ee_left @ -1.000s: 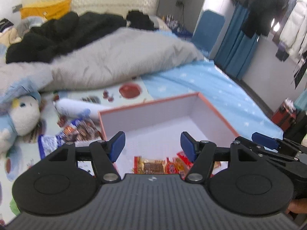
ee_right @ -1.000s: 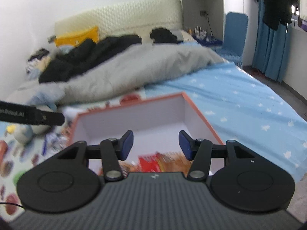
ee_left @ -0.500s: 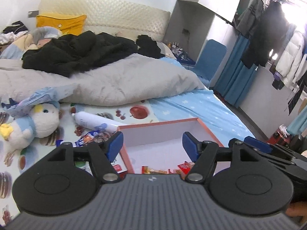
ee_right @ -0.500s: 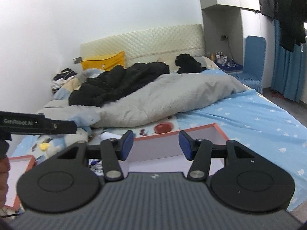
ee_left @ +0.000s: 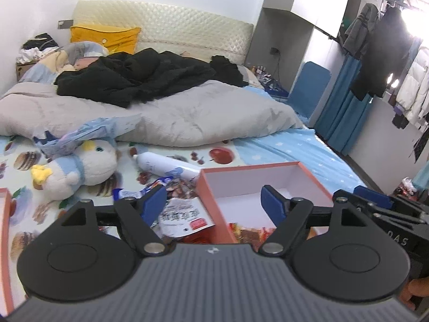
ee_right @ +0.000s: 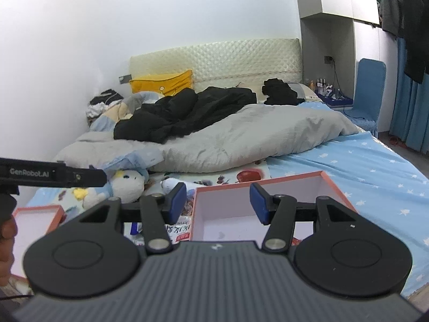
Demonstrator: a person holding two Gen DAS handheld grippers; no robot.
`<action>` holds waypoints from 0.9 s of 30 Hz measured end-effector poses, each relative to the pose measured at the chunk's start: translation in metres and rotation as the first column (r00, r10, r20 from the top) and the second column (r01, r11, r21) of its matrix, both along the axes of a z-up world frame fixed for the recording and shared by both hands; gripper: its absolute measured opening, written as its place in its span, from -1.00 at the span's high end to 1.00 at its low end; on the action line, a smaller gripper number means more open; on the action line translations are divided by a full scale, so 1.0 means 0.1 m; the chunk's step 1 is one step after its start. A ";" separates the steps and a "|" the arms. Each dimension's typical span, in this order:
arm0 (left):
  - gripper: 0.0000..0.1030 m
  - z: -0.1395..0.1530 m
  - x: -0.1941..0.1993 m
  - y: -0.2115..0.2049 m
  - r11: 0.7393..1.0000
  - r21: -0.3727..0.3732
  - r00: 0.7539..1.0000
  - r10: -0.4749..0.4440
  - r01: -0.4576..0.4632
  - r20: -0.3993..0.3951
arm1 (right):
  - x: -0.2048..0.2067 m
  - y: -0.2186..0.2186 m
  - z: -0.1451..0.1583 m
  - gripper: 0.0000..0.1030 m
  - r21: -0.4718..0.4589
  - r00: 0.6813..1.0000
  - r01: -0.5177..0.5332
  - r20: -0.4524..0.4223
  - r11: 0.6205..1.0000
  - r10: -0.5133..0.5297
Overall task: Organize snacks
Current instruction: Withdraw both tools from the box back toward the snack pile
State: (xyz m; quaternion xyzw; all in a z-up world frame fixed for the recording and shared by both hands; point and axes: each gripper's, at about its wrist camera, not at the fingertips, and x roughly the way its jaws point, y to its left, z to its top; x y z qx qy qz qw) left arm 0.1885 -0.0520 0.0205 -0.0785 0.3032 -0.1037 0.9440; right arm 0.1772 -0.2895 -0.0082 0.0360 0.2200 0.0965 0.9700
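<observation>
An orange-rimmed white box (ee_left: 249,170) lies on the bed, and it also shows in the right wrist view (ee_right: 257,181). Red snack packets (ee_left: 252,232) lie inside its near end. More snack packets (ee_left: 182,212) lie loose on the sheet left of the box, also in the right wrist view (ee_right: 178,228). My left gripper (ee_left: 214,202) is open and empty, held above the box's left wall. My right gripper (ee_right: 217,200) is open and empty, above the box's near left part. The left gripper's body (ee_right: 51,175) shows at the left of the right wrist view.
A second orange-rimmed box or lid (ee_right: 34,214) lies at the left. A plush duck (ee_left: 77,166) and a white bottle (ee_left: 166,165) lie behind the packets. A grey duvet (ee_left: 187,118) with black clothes (ee_left: 139,77) covers the far bed. A blue chair (ee_right: 370,94) stands right.
Both grippers have pulled back and risen from the box, so the views now take in the whole bed. Both stayed open and empty. The left one has shifted left.
</observation>
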 end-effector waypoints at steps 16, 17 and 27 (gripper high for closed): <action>-0.88 -0.60 -0.50 0.57 0.997 -0.026 0.994 0.071 -0.073 -0.088 | -0.34 0.48 -0.34 -0.07 -0.039 0.997 -0.032 -0.073 0.999 0.030; -0.90 -0.65 -0.53 0.59 0.996 -0.019 0.993 0.087 -0.088 -0.082 | -0.35 0.52 -0.37 -0.07 -0.056 0.995 -0.054 -0.088 0.997 0.048; -0.93 -1.36 -0.67 0.76 0.983 -0.084 0.969 0.147 -0.166 -0.197 | -0.32 0.85 -0.66 -0.07 -0.217 0.966 -0.215 -0.194 0.952 0.173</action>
